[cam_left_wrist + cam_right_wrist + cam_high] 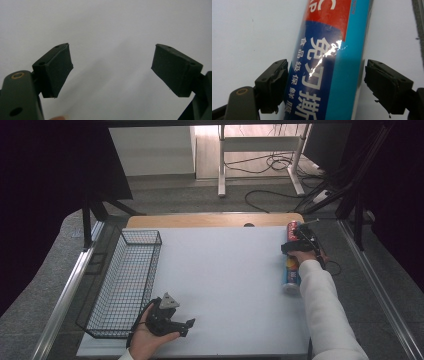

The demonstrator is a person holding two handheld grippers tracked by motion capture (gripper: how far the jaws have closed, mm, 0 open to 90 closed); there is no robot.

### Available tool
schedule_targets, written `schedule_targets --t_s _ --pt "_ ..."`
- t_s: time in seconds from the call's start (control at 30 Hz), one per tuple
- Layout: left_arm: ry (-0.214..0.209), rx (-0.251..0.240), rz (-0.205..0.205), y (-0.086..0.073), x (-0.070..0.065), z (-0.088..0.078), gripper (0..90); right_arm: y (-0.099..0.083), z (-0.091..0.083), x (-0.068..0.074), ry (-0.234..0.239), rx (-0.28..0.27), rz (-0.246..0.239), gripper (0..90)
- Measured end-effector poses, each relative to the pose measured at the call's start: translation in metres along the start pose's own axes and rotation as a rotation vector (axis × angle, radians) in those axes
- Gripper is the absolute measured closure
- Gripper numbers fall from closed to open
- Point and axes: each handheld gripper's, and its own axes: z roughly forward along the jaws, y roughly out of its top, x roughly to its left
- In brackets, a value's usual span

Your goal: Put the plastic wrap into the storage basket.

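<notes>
A long roll with a blue, red and teal wrapper [290,277] lies on the white tabletop [225,280] at its right side, red end pointing away from me. My right gripper [296,249] hovers over its middle. In the right gripper view the roll [324,62] stands between the two pads: the left pad [273,86] is at its edge, while the right pad [387,85] stands slightly off it. That right gripper [325,82] is open. My left gripper [186,328] rests low near the front left of the table, open, with nothing between its pads [56,70].
A black wire basket [141,231] runs along the left edge of the table, just beside the left hand. A wooden strip [215,220] borders the far edge. Beyond it are a desk frame [222,165] and loose cables on the floor.
</notes>
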Motion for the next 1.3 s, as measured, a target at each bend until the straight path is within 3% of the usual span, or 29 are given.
schedule_targets --t_s 0.23,0.53,0.73,0.87,0.97,1.03,1.3 --pt "-0.001 0.004 0.007 0.0 -0.001 0.001 16.4 -0.003 0.006 0.005 -0.001 0.059 -0.005 25.5" --pt "-0.001 0.004 0.009 0.0 -0.002 0.001 16.4 0.0 0.005 0.004 -0.002 0.104 0.044 28.4" --pt "-0.001 0.001 0.005 0.0 0.0 0.001 16.4 0.001 0.003 -0.001 0.035 0.134 0.062 29.0" --pt "-0.001 0.001 0.005 0.0 0.0 0.001 16.4 -0.001 0.0 -0.002 0.053 0.152 0.032 30.0" --pt "-0.002 0.002 0.008 0.0 0.0 0.0 16.4 -0.001 -0.006 -0.004 0.082 0.147 0.055 32.0" --pt "-0.001 -0.001 0.008 0.001 0.001 0.0 16.4 -0.001 -0.009 0.0 0.079 0.159 0.003 32.0" --pt "-0.001 -0.004 0.0 0.0 0.003 -0.001 16.4 -0.003 -0.029 0.008 0.129 0.137 -0.066 32.1"
